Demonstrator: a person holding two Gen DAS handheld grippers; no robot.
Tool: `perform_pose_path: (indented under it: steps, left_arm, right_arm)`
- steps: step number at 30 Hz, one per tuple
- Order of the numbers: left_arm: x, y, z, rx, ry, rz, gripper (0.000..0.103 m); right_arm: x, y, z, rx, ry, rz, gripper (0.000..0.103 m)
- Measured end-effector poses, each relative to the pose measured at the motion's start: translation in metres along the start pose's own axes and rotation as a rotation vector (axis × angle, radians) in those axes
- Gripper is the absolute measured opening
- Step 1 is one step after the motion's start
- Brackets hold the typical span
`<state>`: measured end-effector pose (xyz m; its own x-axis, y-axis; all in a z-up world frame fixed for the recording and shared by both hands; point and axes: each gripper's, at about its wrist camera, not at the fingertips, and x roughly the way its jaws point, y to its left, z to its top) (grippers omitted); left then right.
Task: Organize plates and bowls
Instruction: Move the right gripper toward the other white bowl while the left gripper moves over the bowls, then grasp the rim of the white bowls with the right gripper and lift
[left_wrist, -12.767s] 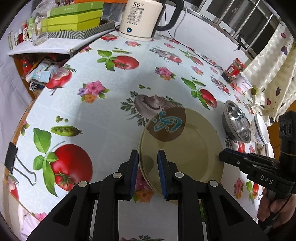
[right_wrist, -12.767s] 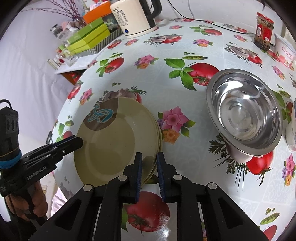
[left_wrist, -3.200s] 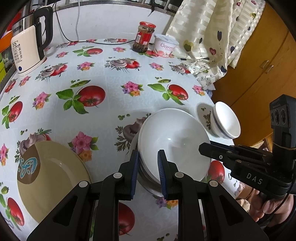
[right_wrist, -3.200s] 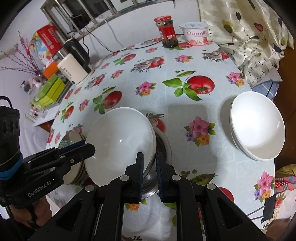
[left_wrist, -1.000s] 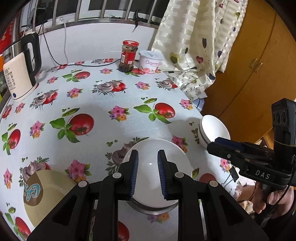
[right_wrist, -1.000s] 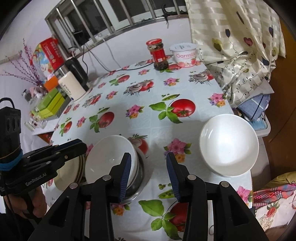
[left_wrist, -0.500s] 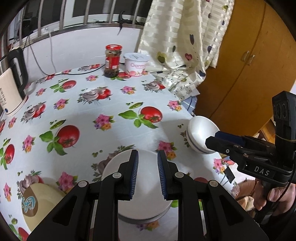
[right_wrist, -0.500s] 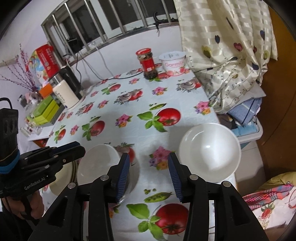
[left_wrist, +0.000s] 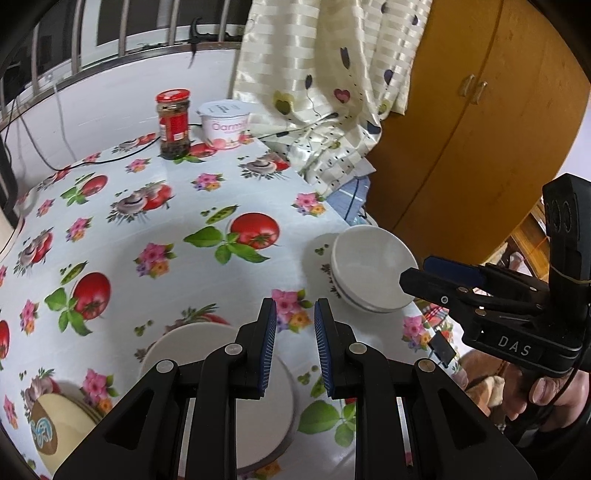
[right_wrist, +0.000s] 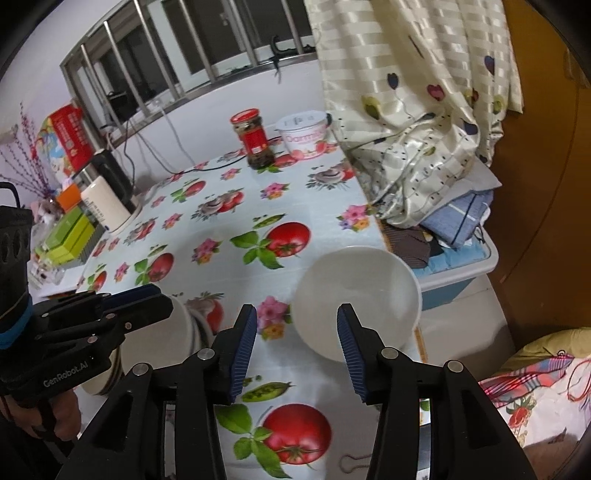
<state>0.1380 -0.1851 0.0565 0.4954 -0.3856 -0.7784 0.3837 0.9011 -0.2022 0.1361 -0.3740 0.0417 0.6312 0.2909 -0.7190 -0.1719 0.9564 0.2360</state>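
Two grippers: both are seen above a table covered by a tomato-print cloth (left_wrist: 155, 229).
Left gripper (left_wrist: 294, 347): held over the near part of the table; its jaws are set narrowly apart and nothing is pinched between them.
Right gripper (right_wrist: 296, 350): its jaws are spread wide with nothing gripped; the near rim of the small bowls is framed between the fingertips in its own view.
Small bowls (right_wrist: 356, 291): white, nested, placed at the table's right edge, just beside the cloth's border.
Large bowl stack (left_wrist: 255, 398): a white bowl is seated in a metal one, under the left gripper's fingers.
Plates (left_wrist: 55, 432): yellowish, stacked at the near left of the table, beside the large bowl stack.
Far edge: a red-lidded jar (left_wrist: 173, 123) and a yoghurt tub (left_wrist: 224, 123) are set side by side.
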Motion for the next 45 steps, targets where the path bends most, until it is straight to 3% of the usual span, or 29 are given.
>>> perform_pose_path:
  steps: [15, 32, 41, 45]
  left_arm:
    - [0.03, -0.023, 0.015, 0.022, 0.041, -0.039, 0.021]
    - [0.067, -0.026, 0.031, -0.048, 0.101, -0.105, 0.026]
    - [0.084, -0.025, 0.033, -0.061, 0.131, -0.1, 0.03]
    - [0.09, -0.027, 0.032, -0.051, 0.145, -0.092, 0.029]
  right_arm:
    - [0.003, -0.027, -0.002, 0.038, 0.003, -0.034, 0.045]
    - [0.013, -0.062, -0.002, 0.11, 0.02, -0.091, 0.045]
    - [0.026, -0.081, -0.006, 0.159, 0.043, -0.091, 0.045]
    - [0.033, -0.085, -0.008, 0.172, 0.06, -0.08, 0.027]
